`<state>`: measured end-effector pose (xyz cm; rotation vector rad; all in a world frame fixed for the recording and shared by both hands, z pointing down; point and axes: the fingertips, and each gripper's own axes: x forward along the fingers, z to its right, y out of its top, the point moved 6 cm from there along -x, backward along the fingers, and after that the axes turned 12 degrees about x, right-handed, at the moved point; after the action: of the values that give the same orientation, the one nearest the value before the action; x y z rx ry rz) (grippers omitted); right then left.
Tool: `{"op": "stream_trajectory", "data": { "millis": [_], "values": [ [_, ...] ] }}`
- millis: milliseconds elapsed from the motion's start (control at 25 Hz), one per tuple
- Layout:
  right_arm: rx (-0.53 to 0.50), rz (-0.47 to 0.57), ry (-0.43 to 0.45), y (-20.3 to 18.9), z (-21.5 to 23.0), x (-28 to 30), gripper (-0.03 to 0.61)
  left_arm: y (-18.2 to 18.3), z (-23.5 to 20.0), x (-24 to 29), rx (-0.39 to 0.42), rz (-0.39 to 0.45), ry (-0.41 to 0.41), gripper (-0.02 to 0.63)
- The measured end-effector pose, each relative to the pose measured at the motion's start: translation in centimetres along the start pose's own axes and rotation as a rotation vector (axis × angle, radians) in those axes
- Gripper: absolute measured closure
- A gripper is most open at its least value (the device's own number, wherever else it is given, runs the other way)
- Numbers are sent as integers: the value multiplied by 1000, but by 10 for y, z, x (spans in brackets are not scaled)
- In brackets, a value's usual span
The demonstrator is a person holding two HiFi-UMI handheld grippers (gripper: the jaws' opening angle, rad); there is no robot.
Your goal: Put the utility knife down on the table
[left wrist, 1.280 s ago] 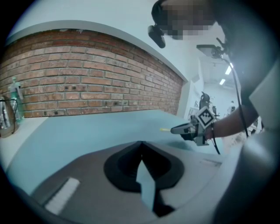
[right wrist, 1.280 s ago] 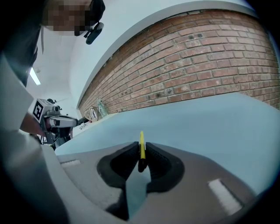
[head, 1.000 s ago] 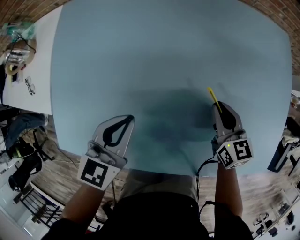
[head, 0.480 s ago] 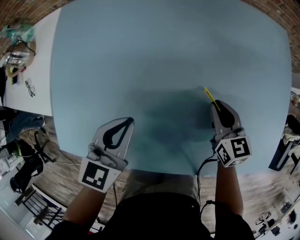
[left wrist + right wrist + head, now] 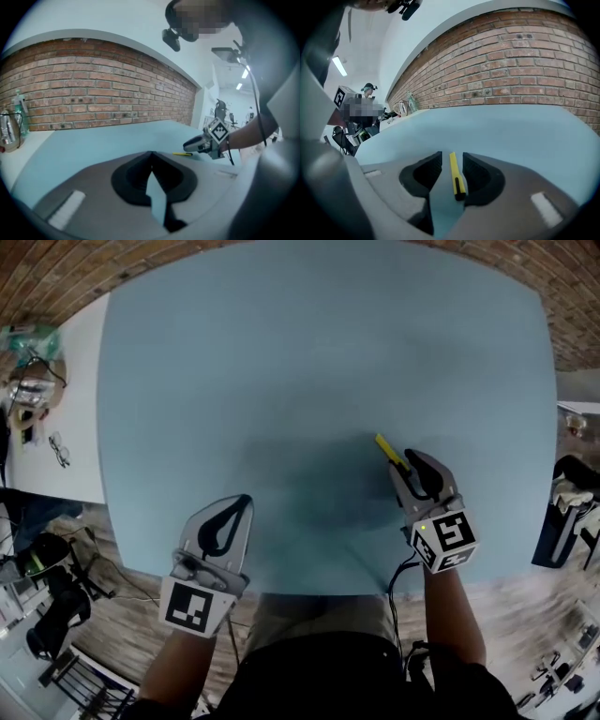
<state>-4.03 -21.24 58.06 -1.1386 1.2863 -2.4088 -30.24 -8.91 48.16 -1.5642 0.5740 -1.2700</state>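
The yellow utility knife (image 5: 387,450) lies flat on the light blue table (image 5: 309,352), and its rear end reaches in between the jaws of my right gripper (image 5: 403,468). Those jaws have just been opening. In the right gripper view the knife (image 5: 456,176) rests between the two spread pads with a gap on either side, and my right gripper (image 5: 452,158) stands open. My left gripper (image 5: 244,500) hovers at the table's near edge, empty, with its tips together (image 5: 151,153). From there the knife (image 5: 182,153) and the right gripper (image 5: 202,143) show to the right.
A white side table (image 5: 56,418) at the left holds bottles and a pair of glasses. A brick wall (image 5: 525,70) runs behind the table's far edge. A dark chair (image 5: 567,512) stands off the right edge. The floor near me is wood.
The right gripper's jaws have spread away from the knife, which now lies on the table instead of being gripped. The left gripper has stayed put.
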Motion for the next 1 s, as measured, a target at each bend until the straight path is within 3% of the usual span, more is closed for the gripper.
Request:
{"op": "stream_trajectory", "data": {
  "millis": [200,400,760,1000],
  "values": [
    [-80,27,-31,10,-11,-8,433,10,-8,-9,60,27,13,617],
    [-74,58,-42,21,-19,-23,431,27,-16,-15,150,75,1,617],
    [-81,118,-100,59,-29,-62,431,66,-29,-14,181,151,-4,617],
    [-87,162,-105,80,-40,-69,431,76,-48,-27,176,151,16,617]
  ]
}}
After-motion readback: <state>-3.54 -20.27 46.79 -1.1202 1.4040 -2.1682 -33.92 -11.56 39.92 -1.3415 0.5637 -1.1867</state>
